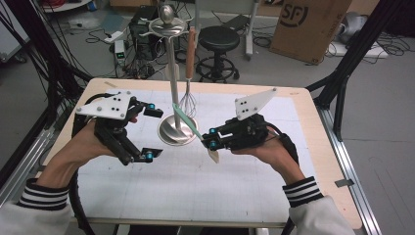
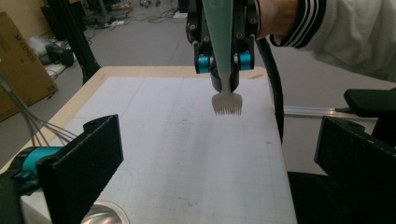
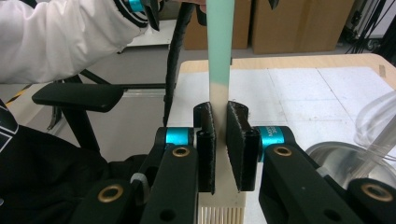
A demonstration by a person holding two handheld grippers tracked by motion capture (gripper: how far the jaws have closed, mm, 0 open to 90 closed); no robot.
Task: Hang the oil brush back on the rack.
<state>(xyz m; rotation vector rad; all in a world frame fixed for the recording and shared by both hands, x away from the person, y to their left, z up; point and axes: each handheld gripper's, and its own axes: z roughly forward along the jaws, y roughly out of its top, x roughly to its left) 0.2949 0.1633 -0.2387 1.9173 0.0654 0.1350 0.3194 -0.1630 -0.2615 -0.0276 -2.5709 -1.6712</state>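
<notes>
Mint-green spatula (image 3: pixel 220 46) pinched between right gripper (image 3: pixel 220 140) fingers | left gripper (image 1: pixel 149 132) fingers spread wide, holding nothing

The utensil stand (image 1: pixel 171 73) is polished metal, its round base (image 1: pixel 177 131) bright and mirror-like. On it hangs a whisk (image 1: pixel 189 100) of thin shiny wire with a brown handle that looks like wood, though it is too small to be sure. The spatula (image 3: pixel 219 42) is smooth and matt, likely silicone or plastic: mint green along the handle, cream at its notched end (image 2: pixel 227 103). The right gripper (image 3: pixel 220 144) has matt black plastic jaws with rough, grainy pads, glossy teal metal collars and brass-coloured rivets. The left gripper (image 1: pixel 147 132) carries a flat matt grey plate. The table (image 1: pixel 293 93) has a pale wooden edge under a white, matt gridded mat (image 1: pixel 195 181).
</notes>
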